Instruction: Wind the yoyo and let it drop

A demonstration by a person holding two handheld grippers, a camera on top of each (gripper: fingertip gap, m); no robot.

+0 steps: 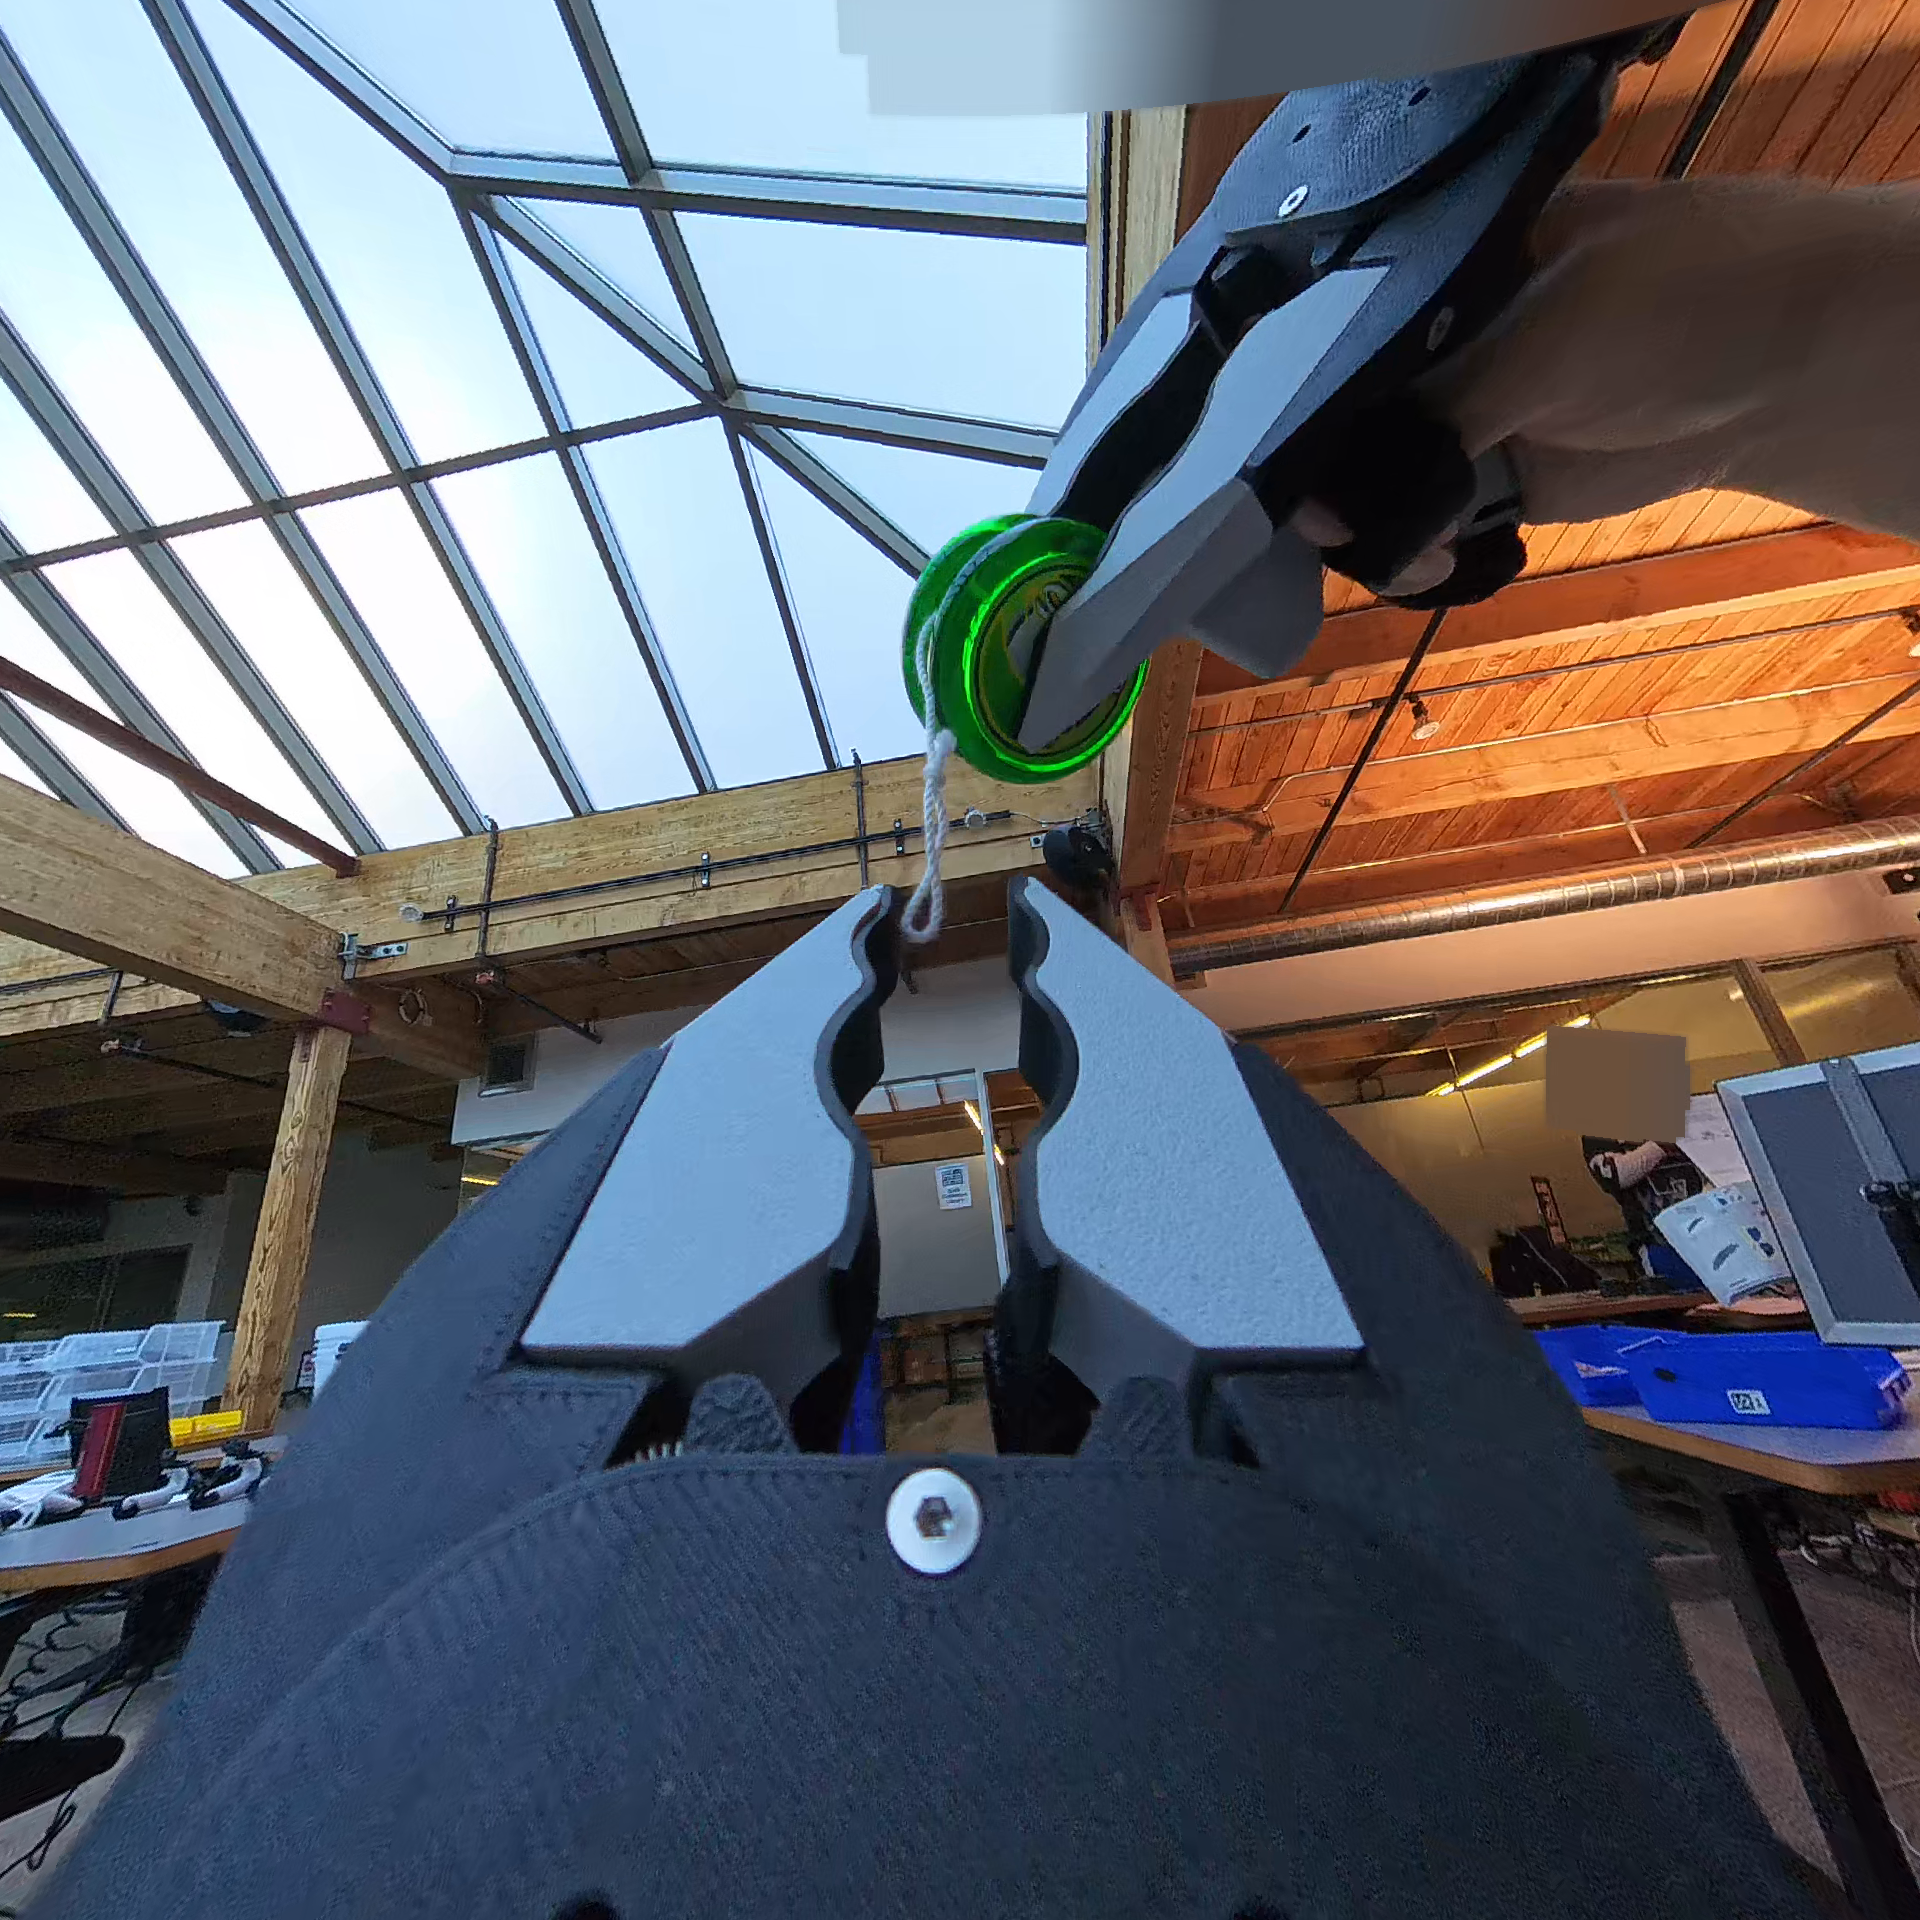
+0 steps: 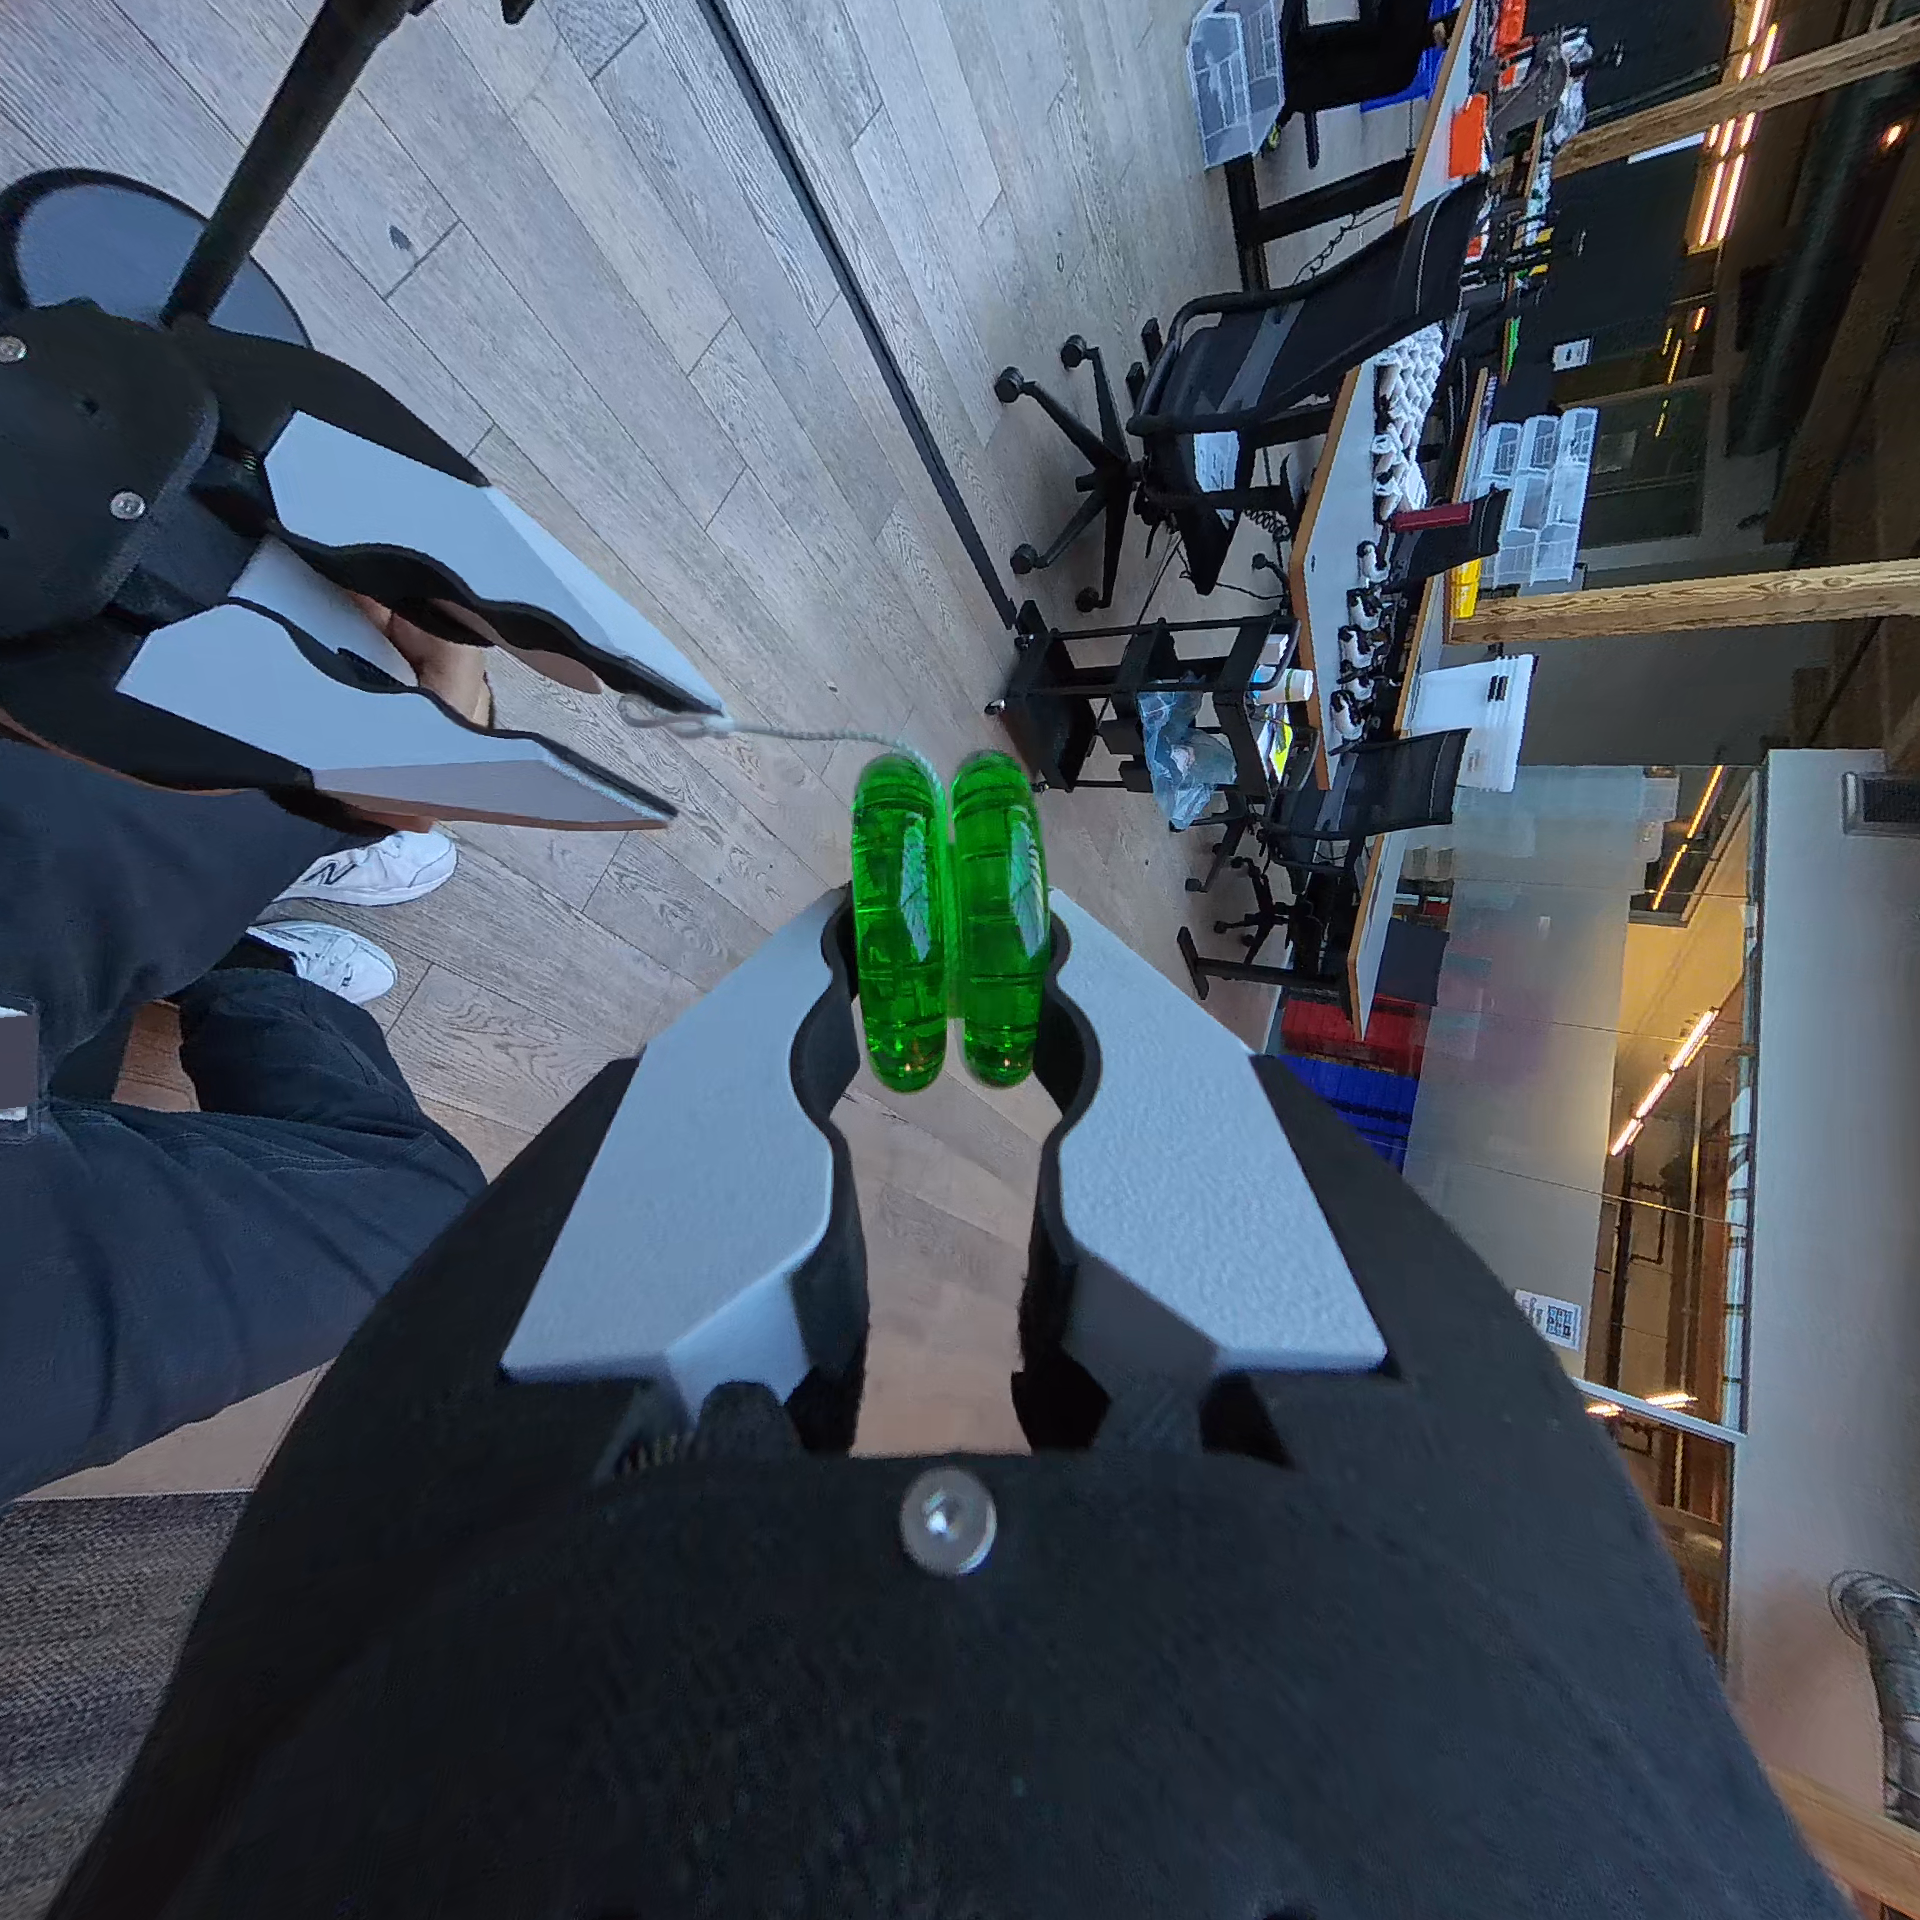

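Glossy translucent green yoyo [image 2: 948, 920], twisted white string [image 1: 932, 831]

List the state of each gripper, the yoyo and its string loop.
right gripper: shut on the yoyo, one finger on each outer face.
left gripper: open, fingers apart.
yoyo: green, held in mid-air, string mostly wound in.
string loop: hangs between the left fingertips, unclamped; contact cannot be told.
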